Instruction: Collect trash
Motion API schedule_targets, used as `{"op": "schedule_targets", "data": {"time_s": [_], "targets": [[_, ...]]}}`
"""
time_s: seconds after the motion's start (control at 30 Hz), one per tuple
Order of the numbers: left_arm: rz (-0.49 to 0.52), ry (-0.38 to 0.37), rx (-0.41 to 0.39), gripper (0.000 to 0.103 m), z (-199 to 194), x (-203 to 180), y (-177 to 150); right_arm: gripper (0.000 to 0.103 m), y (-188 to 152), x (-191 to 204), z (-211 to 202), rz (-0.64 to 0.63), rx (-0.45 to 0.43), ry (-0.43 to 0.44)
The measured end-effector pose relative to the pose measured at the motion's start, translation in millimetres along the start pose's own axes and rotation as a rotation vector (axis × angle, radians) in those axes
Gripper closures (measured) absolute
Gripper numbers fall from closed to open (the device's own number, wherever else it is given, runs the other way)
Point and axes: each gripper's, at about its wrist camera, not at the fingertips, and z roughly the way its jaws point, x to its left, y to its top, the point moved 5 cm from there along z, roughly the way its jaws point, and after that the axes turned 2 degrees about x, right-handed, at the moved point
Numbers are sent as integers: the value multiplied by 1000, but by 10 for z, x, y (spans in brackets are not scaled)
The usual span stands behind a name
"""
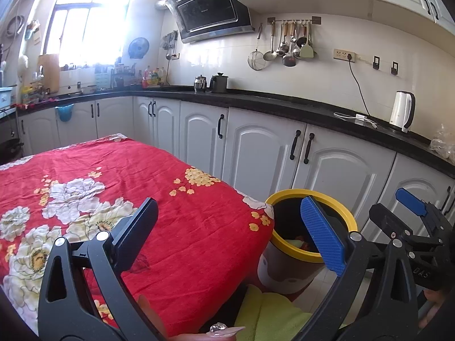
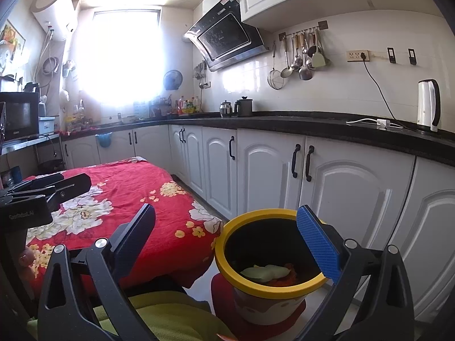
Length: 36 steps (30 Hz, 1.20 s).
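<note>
Blue ribbed pads and black plastic fingers are seen spread wide on both hand-held grippers, with nothing pinched between them. The left gripper is held over the near edge of the red floral cloth-covered desk; the right gripper is held above and just beside the round yellow-rimmed trash bin, which stands on the pale tiled floor beside the desk's corner.

Inside the bin, a pale green scrap and some orange-red scraps are visible, so part of the collecting is judged to be done. No loose trash is seen on the visible stretch of the cloth, and the task is judged to be at or near its end, though the near corners of the desk are hidden behind the grippers.

From the right wrist, the bin's contents are shown plainly, along with the left gripper at the picture's left edge and a black microwave on a side shelf. From the left wrist, far more of the cloth is shown, while the bin's interior is largely blocked by a blue pad. A white electric kettle on the black counter appears in both views.
</note>
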Motion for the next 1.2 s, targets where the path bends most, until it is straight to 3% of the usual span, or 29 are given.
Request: {"op": "schedule_targets", "data": {"time_s": [1.2], "targets": [[1,-2,4,11,14,-7,18,6,8,-16,-5,5,1,-2]]}}
